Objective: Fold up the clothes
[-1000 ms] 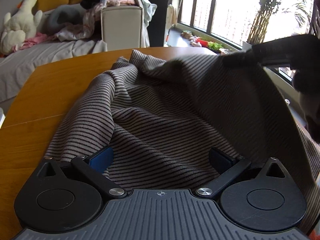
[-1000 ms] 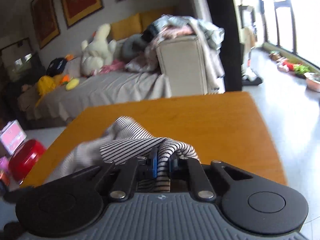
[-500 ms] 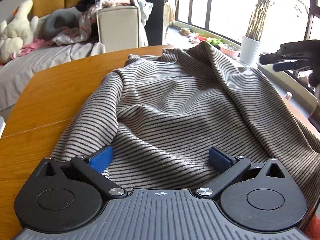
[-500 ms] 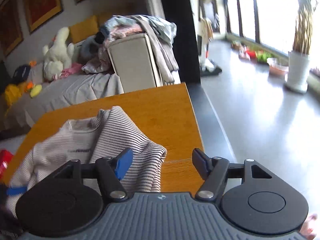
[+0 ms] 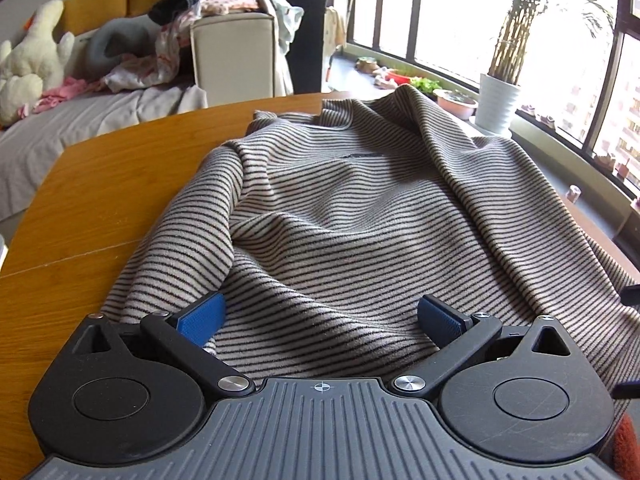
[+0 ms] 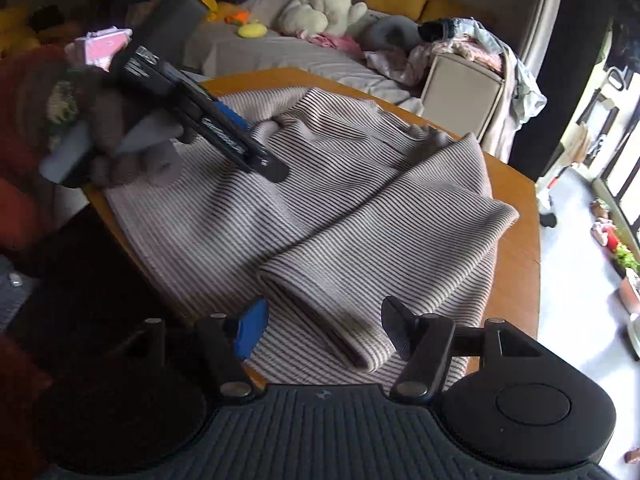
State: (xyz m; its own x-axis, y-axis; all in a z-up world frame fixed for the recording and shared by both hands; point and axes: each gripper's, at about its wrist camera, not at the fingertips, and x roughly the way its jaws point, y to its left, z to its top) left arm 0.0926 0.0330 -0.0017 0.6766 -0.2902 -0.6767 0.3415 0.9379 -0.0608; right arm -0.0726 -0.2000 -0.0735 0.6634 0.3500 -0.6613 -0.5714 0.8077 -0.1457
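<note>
The shirt [image 5: 360,216] I'm folding is beige with thin dark stripes. It lies spread but rumpled on the table, raised creases running across its middle. In my right view one sleeve [image 6: 384,248] is folded in over the body, lying diagonally, its cuff end nearest me. The far edge sits bunched and humped up.
</note>
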